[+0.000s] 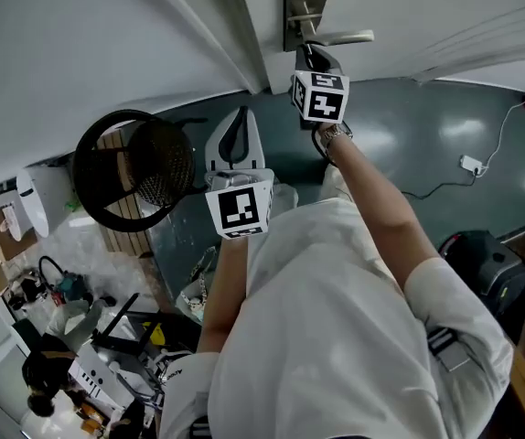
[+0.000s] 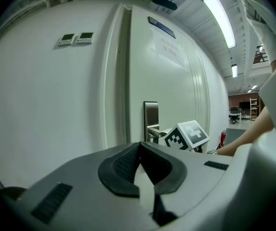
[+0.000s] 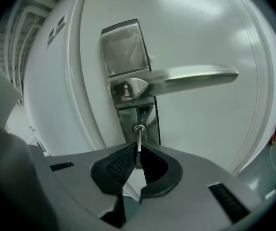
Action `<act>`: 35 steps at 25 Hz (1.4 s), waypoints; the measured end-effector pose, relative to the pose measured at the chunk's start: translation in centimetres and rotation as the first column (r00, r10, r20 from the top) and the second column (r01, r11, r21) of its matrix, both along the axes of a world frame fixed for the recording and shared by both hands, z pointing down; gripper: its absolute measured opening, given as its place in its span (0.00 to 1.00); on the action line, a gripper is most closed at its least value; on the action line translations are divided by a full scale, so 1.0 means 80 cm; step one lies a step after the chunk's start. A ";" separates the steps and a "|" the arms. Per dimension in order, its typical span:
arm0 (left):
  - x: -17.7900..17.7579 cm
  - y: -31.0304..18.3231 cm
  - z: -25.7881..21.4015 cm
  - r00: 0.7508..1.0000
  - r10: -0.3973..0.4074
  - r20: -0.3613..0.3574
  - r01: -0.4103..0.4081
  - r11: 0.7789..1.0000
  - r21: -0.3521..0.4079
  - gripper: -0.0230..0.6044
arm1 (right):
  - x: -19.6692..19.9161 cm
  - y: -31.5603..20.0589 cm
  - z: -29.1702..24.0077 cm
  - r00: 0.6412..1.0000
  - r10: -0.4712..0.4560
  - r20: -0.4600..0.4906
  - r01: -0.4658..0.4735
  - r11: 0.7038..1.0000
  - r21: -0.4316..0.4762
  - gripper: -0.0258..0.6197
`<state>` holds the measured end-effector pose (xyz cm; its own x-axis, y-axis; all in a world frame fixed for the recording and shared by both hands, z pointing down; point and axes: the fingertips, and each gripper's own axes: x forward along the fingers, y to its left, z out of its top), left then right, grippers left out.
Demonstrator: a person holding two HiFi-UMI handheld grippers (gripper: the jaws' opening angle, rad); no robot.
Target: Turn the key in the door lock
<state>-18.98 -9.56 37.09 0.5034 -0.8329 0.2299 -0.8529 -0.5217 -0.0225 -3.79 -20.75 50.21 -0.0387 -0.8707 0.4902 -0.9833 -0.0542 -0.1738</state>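
The right gripper's jaws are nearly together, pinching the thin metal key, which stands edge-on straight ahead of them in the lock cylinder. Just above the jaws the lever handle runs off to their right from the steel plate on the white door; nothing stands between the jaws and the lock. The left gripper is drawn back from the door with its jaws pressed together on nothing, the door frame ahead of them. Below and left of those jaws sits a black mesh basket, and a white cable lies on the floor well right of the right jaws.
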 end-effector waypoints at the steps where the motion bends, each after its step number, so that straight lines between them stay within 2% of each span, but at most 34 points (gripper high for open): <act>1: -0.006 -0.003 0.000 1.000 0.021 0.001 -0.021 1.000 -0.003 0.05 | -0.001 -0.001 -0.003 0.999 0.005 -0.039 -0.005 1.000 0.003 0.07; 5: -0.017 -0.011 -0.002 0.996 0.095 -0.002 -0.095 0.995 -0.011 0.05 | -0.003 -0.004 -0.016 0.974 0.019 -0.226 -0.020 1.000 0.000 0.07; 9: -0.018 -0.015 0.002 0.987 0.163 -0.011 -0.163 0.987 -0.017 0.05 | -0.006 -0.007 -0.019 0.916 0.003 -0.401 -0.017 0.999 -0.031 0.08; 11: -0.018 -0.011 0.001 0.982 0.190 -0.016 -0.190 0.982 -0.014 0.05 | -0.006 0.000 -0.017 0.892 0.008 -0.451 -0.027 0.999 -0.037 0.08; 12: -0.019 -0.010 0.001 0.980 0.200 -0.017 -0.200 0.980 -0.012 0.05 | -0.006 0.003 -0.017 0.892 0.013 -0.453 -0.033 0.999 -0.036 0.08; 18: -0.036 -0.022 0.003 0.975 0.221 -0.034 -0.222 0.975 -0.016 0.05 | -0.013 0.009 -0.015 0.953 0.032 -0.303 -0.043 0.999 -0.030 0.10; 21: -0.036 -0.028 0.000 0.972 0.231 -0.043 -0.232 0.973 -0.013 0.05 | -0.031 0.018 0.003 0.988 -0.010 -0.155 0.001 0.998 -0.056 0.33; 24: -0.032 -0.026 -0.005 0.971 0.234 -0.045 -0.234 0.972 -0.009 0.05 | -0.047 0.040 0.003 0.999 -0.028 0.023 0.029 0.999 -0.034 0.34; 26: -0.028 -0.021 -0.008 0.972 0.229 -0.046 -0.229 0.973 -0.010 0.05 | -0.053 0.057 -0.005 0.989 -0.040 0.144 0.041 0.999 -0.008 0.34; 28: -0.019 -0.018 -0.007 0.974 0.222 -0.043 -0.223 0.975 -0.015 0.05 | -0.054 0.066 -0.012 0.953 -0.049 0.300 0.047 0.999 0.015 0.34; 29: -0.014 -0.017 -0.005 0.975 0.219 -0.039 -0.220 0.975 -0.018 0.05 | -0.052 0.069 -0.013 0.917 -0.046 0.397 0.039 0.999 0.024 0.34; 30: -0.007 -0.016 -0.004 0.976 0.216 -0.035 -0.217 0.976 -0.021 0.05 | -0.048 0.071 -0.014 0.866 -0.036 0.500 0.024 0.999 0.030 0.34; 32: 0.007 -0.011 -0.003 0.978 0.207 -0.028 -0.208 0.978 -0.026 0.05 | -0.036 0.074 -0.016 0.731 -0.014 0.682 -0.016 0.999 0.038 0.34; 34: 0.021 -0.005 -0.004 0.981 0.195 -0.019 -0.195 0.980 -0.028 0.05 | -0.025 0.078 -0.021 0.607 -0.025 0.794 -0.032 0.998 0.056 0.34; 35: 0.028 -0.001 -0.005 0.982 0.187 -0.012 -0.188 0.982 -0.029 0.05 | -0.021 0.079 -0.023 0.559 -0.046 0.828 -0.023 0.997 0.071 0.34</act>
